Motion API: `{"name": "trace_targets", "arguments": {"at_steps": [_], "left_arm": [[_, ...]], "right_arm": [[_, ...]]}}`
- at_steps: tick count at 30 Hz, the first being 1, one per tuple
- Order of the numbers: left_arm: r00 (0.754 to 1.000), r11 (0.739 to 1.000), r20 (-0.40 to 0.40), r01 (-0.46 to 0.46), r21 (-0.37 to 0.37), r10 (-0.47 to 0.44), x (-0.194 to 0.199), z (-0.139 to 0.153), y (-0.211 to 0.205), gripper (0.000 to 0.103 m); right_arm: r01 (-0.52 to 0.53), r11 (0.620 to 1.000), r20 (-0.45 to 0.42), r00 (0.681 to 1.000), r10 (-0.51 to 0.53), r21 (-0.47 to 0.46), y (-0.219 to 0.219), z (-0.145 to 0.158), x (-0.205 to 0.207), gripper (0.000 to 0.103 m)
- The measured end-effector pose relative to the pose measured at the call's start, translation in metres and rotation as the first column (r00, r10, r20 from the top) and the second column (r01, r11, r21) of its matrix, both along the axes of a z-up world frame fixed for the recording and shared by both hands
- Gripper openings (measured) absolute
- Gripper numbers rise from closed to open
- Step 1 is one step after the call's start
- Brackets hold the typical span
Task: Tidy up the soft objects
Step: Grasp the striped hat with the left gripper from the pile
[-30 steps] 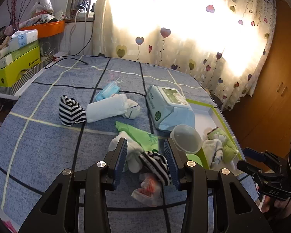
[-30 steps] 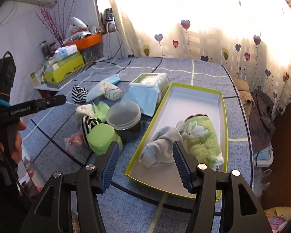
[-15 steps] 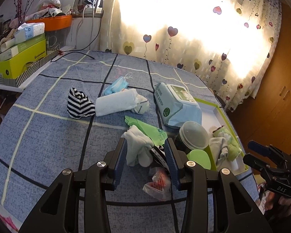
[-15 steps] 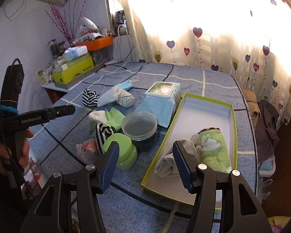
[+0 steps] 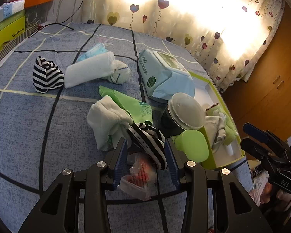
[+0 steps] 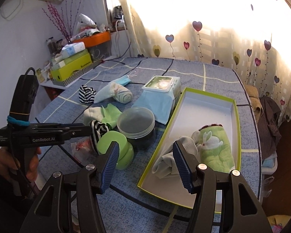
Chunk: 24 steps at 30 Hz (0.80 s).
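The left gripper [image 5: 146, 151] has dropped toward the striped sock [image 5: 148, 142] near the table's [image 5: 19, 116] front edge, jaws spread around it unpinched, apparently for the green-rimmed box [image 6: 235, 104]; the right gripper [image 6: 146, 165] hovers spread, empty.

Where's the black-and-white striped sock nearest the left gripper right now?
In the left wrist view the striped sock lies low in the middle, between the open fingers of the left gripper, with the white sock on its left and the green lid on its right.
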<state>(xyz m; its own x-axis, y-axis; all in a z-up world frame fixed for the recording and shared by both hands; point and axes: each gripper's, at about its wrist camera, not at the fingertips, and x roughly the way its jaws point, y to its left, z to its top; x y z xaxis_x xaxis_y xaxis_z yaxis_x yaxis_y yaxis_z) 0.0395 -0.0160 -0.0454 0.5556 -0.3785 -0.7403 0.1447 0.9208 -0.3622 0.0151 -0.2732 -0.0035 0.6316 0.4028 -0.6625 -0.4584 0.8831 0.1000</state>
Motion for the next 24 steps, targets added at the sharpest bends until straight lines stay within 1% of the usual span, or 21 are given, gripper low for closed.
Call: {"name": "trace_targets", "arguments": {"at_steps": [7,8,9,10,11,12,13,16,18,24], "left_arm": [[0.999,0.999,-0.027,0.035,-0.026,-0.036,0.012,-0.01,-0.009,0.041],[0.999,0.999,-0.028,0.037,-0.03,-0.038,0.013,-0.011,-0.01,0.038],[0.999,0.999,-0.027,0.037,-0.026,-0.038,0.013,-0.011,-0.01,0.031],[0.999,0.999,-0.025,0.035,-0.019,-0.035,0.015,-0.011,-0.01,0.029],[0.999,0.999,-0.023,0.032,-0.017,-0.032,0.015,-0.012,-0.01,0.023],[0.999,0.999,-0.023,0.03,-0.016,-0.03,0.016,-0.012,-0.009,0.013],[0.999,0.999,-0.023,0.029,-0.015,-0.03,0.017,-0.013,-0.009,0.011],[0.999,0.999,-0.021,0.031,-0.018,-0.031,0.017,-0.014,-0.009,0.007],[1.0,0.999,-0.01,0.029,-0.025,-0.029,0.015,-0.011,-0.007,0.006],[0.998,1.0,0.066,0.006,-0.03,-0.004,0.001,0.013,0.003,0.006]], "right_arm": [[-0.004,1.0,-0.008,1.0,0.003,-0.006,0.0,-0.003,0.005,0.057],[-0.004,1.0,-0.008,1.0,0.004,-0.007,0.001,-0.004,0.006,0.057],[-0.004,1.0,-0.009,1.0,0.004,-0.007,0.001,-0.004,0.006,0.057],[-0.006,1.0,-0.01,1.0,0.006,-0.007,0.001,-0.004,0.006,0.057],[-0.006,1.0,-0.011,1.0,0.006,-0.007,0.001,-0.004,0.007,0.057],[-0.006,1.0,-0.011,1.0,0.006,-0.007,0.001,-0.004,0.007,0.057],[-0.006,1.0,-0.011,1.0,0.006,-0.007,0.001,-0.004,0.007,0.057],[-0.012,1.0,-0.01,1.0,0.012,-0.004,0.002,-0.004,0.008,0.057],[-0.014,1.0,-0.006,1.0,0.014,-0.002,0.003,-0.004,0.008,0.057],[-0.032,0.999,0.015,0.999,0.031,0.006,0.009,0.001,0.0,0.057]]}}
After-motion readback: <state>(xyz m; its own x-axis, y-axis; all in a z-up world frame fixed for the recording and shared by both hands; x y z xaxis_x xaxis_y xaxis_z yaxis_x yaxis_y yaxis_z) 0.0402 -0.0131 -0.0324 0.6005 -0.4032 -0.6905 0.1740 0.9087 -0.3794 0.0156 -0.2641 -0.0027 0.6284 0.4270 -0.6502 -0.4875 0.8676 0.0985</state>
